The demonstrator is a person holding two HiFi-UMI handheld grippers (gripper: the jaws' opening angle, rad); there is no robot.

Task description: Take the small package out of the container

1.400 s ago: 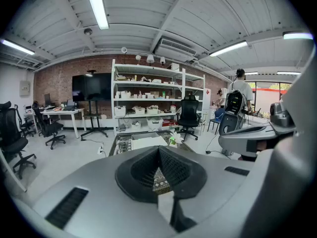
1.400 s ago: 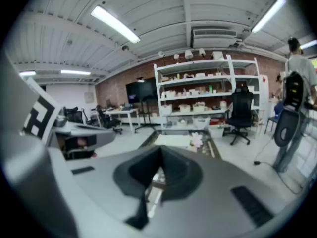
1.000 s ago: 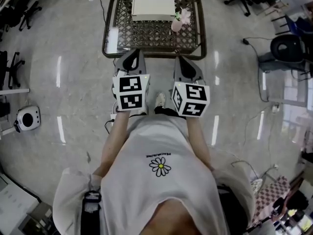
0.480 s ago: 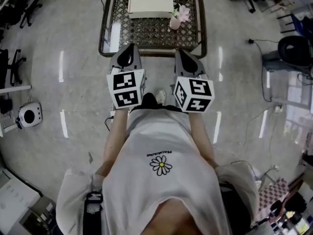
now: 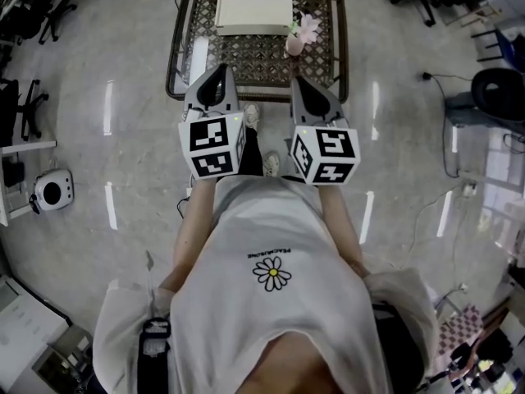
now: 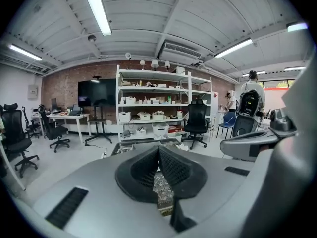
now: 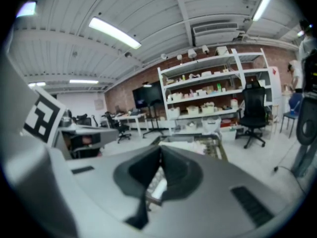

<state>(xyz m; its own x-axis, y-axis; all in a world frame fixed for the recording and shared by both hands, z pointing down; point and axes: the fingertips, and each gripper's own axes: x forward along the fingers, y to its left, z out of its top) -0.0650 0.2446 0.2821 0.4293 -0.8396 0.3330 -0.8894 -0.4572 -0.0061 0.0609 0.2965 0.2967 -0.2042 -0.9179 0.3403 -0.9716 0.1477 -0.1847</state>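
A low table (image 5: 177, 71) with a dark lattice top stands ahead of me on the floor. On its far part lies a cream, flat container (image 5: 253, 11), and a small pink thing (image 5: 300, 33) stands to its right. I cannot make out a small package. My left gripper (image 5: 215, 76) and right gripper (image 5: 302, 85) are held side by side at the table's near edge, both shut and empty. In the left gripper view the jaws (image 6: 159, 148) meet with the lattice showing below them. In the right gripper view the gripper (image 7: 160, 149) points at the table (image 7: 218, 145).
A white round device (image 5: 51, 191) sits on the floor at the left. Office chairs (image 5: 492, 89) and cables ring the area. White shelves (image 6: 158, 108) with boxes line the brick wall behind the table, and a person (image 6: 250, 98) stands at the far right.
I have stepped forward. Both grippers have moved up to the table's near edge, and a foot now shows between them. Their jaws have stayed shut.
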